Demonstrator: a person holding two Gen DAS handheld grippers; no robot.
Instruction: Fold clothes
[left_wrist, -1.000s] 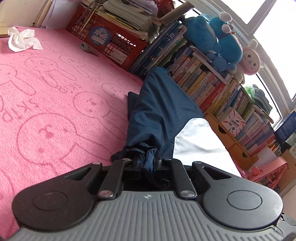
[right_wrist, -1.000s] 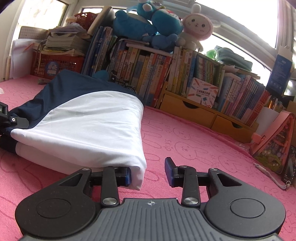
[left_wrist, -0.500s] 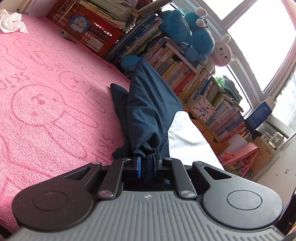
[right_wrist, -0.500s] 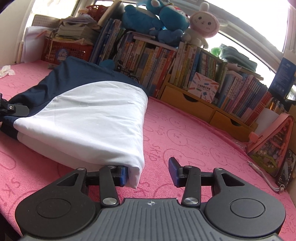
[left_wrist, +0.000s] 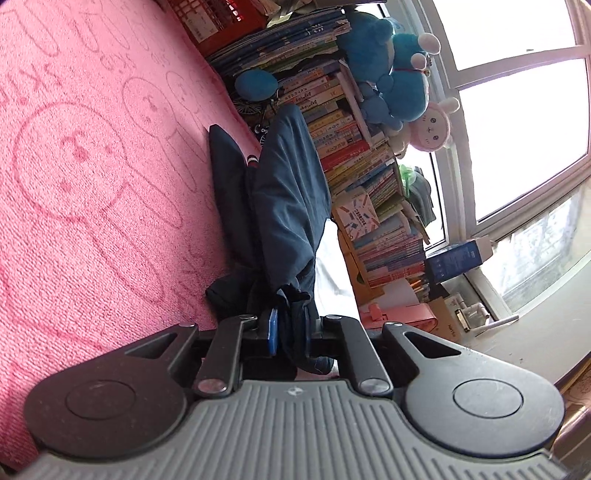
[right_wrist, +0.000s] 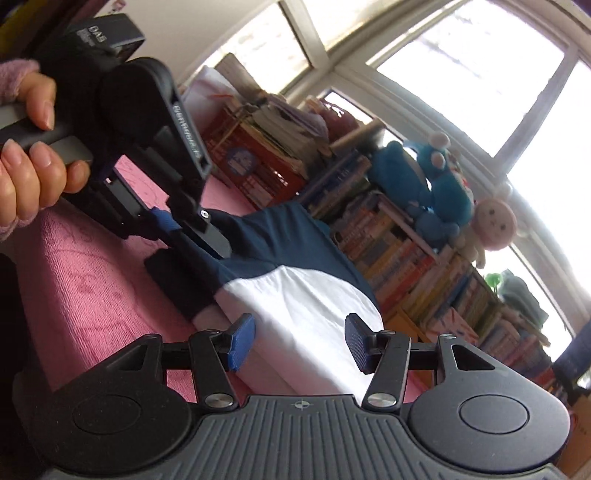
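Pink rabbit-patterned cover (left_wrist: 92, 192) at frame left; folded navy-and-white garment (left_wrist: 291, 206) laid upon it at centre, books (left_wrist: 351, 147) stacked behind.

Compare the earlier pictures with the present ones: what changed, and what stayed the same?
The right tool has just been opening and drew back from the white edge of the folded navy-and-white garment, nothing pinched now. The left tool stays clamped on bunched navy cloth. The garment remains on the pink towel.
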